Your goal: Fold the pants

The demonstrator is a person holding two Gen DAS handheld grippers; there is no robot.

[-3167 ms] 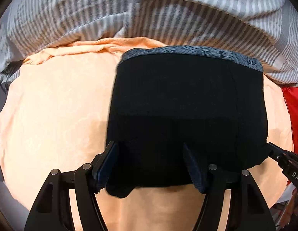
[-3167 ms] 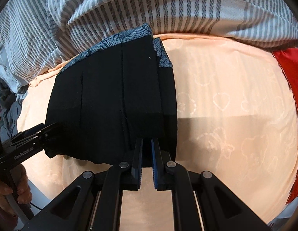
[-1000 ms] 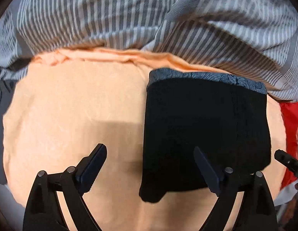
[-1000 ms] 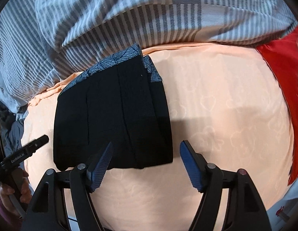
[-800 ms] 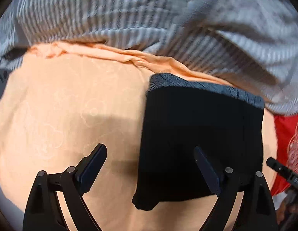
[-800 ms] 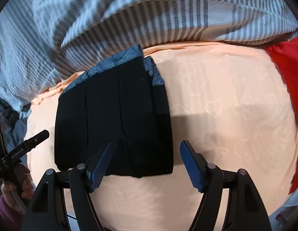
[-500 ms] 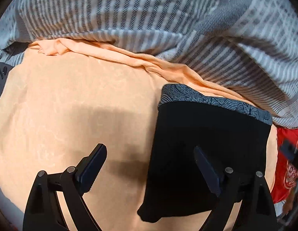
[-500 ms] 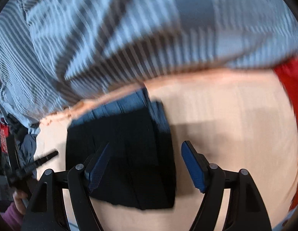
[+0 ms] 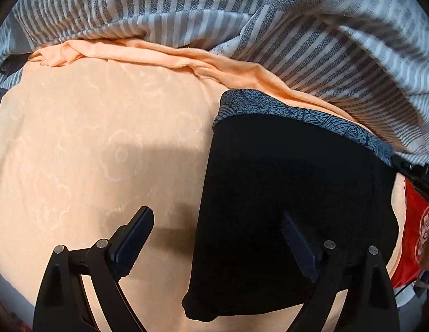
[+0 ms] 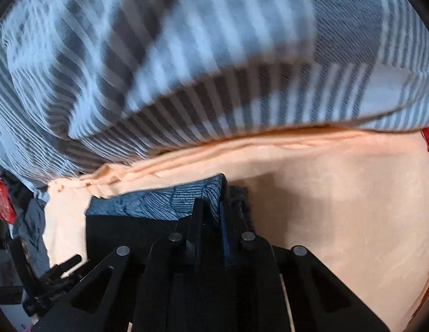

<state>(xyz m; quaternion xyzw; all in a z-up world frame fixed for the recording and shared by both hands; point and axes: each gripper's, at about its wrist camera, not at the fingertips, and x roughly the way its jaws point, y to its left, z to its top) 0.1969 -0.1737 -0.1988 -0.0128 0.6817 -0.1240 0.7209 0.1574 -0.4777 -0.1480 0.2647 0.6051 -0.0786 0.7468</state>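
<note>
Right fingers (image 10: 197, 215) closing on waistband (image 10: 164, 202)

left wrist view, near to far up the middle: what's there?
Left gripper → black pants → patterned waistband → peach sheet fold → striped blanket.

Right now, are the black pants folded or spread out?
Folded: the black pants lie as a compact rectangle on the peach sheet, patterned waistband along one edge.
</note>
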